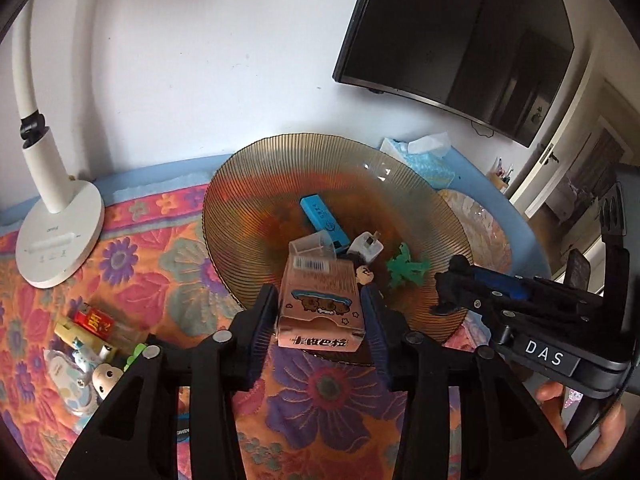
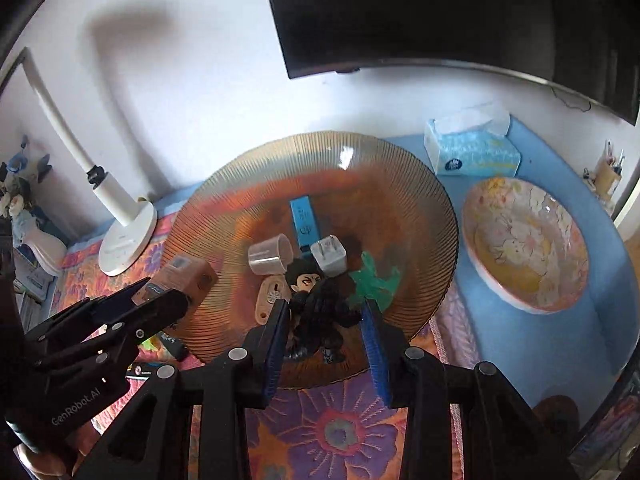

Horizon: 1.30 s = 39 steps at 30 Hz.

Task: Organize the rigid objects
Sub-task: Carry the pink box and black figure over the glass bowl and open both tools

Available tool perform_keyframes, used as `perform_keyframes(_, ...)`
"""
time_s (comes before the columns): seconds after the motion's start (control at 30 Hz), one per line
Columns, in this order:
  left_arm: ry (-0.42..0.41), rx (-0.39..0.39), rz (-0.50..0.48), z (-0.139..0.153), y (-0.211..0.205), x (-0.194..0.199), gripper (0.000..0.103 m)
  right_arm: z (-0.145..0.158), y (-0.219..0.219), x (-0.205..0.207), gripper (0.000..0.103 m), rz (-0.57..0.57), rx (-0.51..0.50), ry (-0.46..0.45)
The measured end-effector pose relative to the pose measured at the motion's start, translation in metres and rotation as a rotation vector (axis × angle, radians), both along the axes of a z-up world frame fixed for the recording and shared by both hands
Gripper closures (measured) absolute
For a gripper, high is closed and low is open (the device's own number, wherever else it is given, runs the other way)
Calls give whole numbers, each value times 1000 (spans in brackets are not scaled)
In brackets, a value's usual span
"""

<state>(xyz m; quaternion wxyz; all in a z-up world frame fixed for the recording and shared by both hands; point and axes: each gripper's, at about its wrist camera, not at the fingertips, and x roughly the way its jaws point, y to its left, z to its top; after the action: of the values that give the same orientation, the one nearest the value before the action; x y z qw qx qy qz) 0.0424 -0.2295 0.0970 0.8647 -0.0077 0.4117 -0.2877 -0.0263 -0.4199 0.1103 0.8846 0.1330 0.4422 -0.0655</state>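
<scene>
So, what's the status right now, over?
Left gripper open around pink box, over amber plate's near rim. Right gripper shut on dark figurine. Plate centre crowded: blue stick, white plug, green toy.

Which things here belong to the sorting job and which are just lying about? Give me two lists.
Job: pink box, black figurine, blue USB stick, white charger, green toy, clear cup, amber plate.
Lying about: desk lamp, tissue box, TV.
</scene>
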Motion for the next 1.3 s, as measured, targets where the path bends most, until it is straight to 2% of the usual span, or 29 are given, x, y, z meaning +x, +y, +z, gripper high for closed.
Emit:
perform_keyframes(0.07,-29,-16,25,8,14,-4,36,-1,-9,-4,58,-49,9,-14)
perform_keyframes(0.2,-72,-93,86,31,68,-18,31,16,-20,-29,51,-97,73,-106)
perform_keyframes(0.27,-112,-108,136,43,96,-26,30,27,-14,-38,50,-93,71,-141)
perform_keyframes(0.4,-155,-129,216,59,149,-49,30,40,19,-45,48,-12,78,-171)
perform_keyframes(0.57,-174,-131,300,61,196,-71,30,49,80,-51,48,124,48,-207)
perform_keyframes(0.63,-172,-123,321,55,211,-76,29,45,103,-53,47,184,40,-206)
perform_keyframes(0.7,-163,-107,349,40,223,-81,18,33,130,-55,43,240,16,-195)
perform_keyframes(0.73,-161,-88,371,28,227,-82,17,25,139,-56,41,261,6,-188)
perform_keyframes(0.9,-74,33,443,-49,240,-73,18,-40,181,-49,41,394,-57,-152)
perform_keyframes(1.0,-56,29,469,-77,245,-72,18,-70,188,-43,41,433,-64,-128)
perform_keyframes(1.03,-25,25,469,-79,247,-70,18,-78,191,-43,41,440,-68,-124)
perform_keyframes(1.1,-46,4,467,-77,251,-73,17,-91,192,-38,41,460,-59,-69)
perform_keyframes(1.3,-31,46,433,-81,241,-73,17,-95,196,-36,41,478,-66,-54)
